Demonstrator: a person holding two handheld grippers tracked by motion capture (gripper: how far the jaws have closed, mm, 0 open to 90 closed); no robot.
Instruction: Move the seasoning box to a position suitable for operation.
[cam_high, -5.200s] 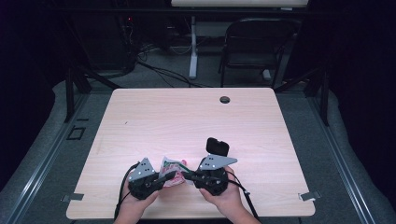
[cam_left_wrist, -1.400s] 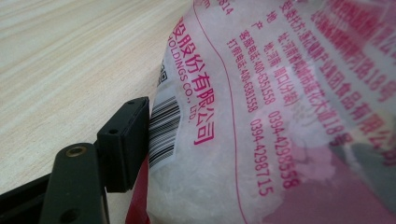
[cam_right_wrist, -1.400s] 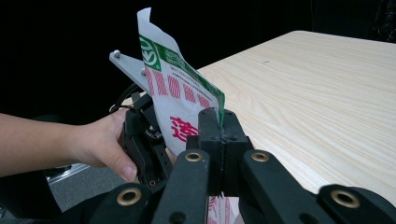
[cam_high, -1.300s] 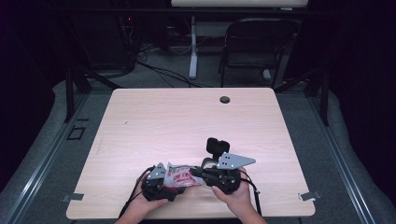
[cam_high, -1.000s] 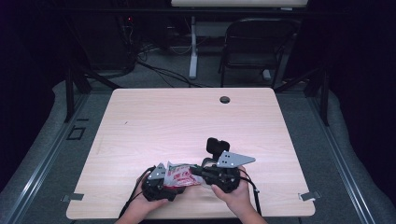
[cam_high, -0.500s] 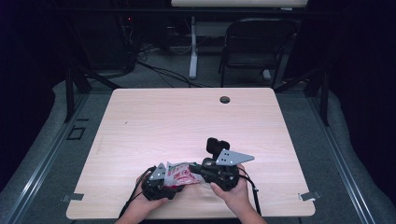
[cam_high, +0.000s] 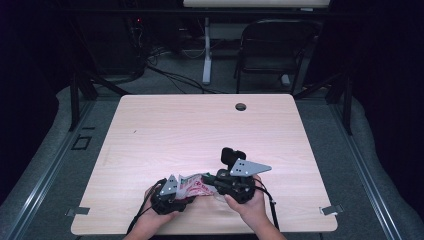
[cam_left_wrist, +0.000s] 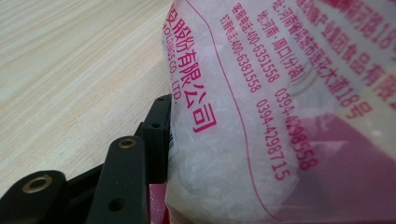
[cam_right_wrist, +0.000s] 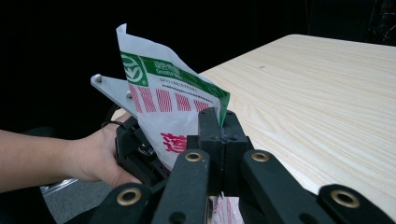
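High view shows the wooden table, the largest thing here and the landmark for the rest. Near its front edge, just left of centre, a plastic bag printed in pink and white is held up between two hand-held grippers. The right gripper sits at the bag's right end, with its grey three-cornered plate above it and the person's right hand behind, over the table's front edge. The left gripper sits at the bag's left end, in the left hand at the table's front rim. In the right gripper view the black jaws are pressed together on the bag's lower edge, pinching it so the bag stands upright above the table. In the left gripper view one black jaw lies against the side of the bag, which holds white grains; the jaws have just been closing around it, and whether both pads press it cannot be told. A small round hole lies near the table's far edge.
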